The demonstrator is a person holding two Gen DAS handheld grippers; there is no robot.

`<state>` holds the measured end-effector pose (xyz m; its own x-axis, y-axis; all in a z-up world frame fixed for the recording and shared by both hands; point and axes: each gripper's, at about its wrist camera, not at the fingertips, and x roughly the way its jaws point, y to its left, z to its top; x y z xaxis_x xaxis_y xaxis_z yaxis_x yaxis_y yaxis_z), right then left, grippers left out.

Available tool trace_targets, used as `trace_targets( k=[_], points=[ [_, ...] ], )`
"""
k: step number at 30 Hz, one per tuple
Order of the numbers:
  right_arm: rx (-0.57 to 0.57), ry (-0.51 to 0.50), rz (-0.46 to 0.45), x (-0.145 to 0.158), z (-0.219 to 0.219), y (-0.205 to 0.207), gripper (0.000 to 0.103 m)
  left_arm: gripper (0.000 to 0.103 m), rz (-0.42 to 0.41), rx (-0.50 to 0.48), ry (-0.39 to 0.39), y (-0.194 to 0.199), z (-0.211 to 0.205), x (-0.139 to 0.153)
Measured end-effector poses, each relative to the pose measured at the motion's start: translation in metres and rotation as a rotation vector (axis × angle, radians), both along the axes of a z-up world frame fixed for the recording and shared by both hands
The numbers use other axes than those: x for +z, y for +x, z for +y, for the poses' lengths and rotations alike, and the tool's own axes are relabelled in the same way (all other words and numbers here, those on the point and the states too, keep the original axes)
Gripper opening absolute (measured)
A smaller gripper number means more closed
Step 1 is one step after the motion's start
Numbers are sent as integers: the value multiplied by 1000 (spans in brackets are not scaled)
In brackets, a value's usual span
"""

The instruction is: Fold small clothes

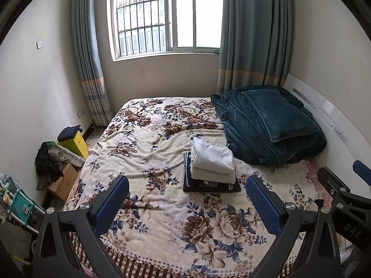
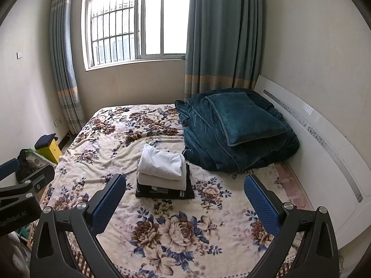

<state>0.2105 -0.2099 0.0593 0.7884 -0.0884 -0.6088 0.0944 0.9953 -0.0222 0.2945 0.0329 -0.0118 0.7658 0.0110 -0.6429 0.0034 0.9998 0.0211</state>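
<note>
A stack of folded small clothes (image 1: 212, 169) lies on the floral bedspread (image 1: 148, 139), white pieces on top and dark pieces underneath. It also shows in the right wrist view (image 2: 163, 171). My left gripper (image 1: 187, 197) is open and empty, held above the near part of the bed, short of the stack. My right gripper (image 2: 185, 197) is open and empty, also short of the stack and to its right. The right gripper shows at the right edge of the left wrist view (image 1: 343, 185). The left gripper shows at the left edge of the right wrist view (image 2: 20, 185).
A teal folded quilt with a pillow (image 1: 269, 125) fills the bed's far right corner, just behind the stack. A white headboard (image 2: 324, 153) runs along the right. Boxes, a yellow stool and clutter (image 1: 62, 157) stand on the floor left of the bed.
</note>
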Motion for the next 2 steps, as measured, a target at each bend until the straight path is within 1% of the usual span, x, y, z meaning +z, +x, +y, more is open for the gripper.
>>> trace_targets(
  k=[2],
  points=[
    [-1, 0, -2, 0, 0, 0, 103, 103, -2, -2, 0, 2, 1, 2]
  ],
)
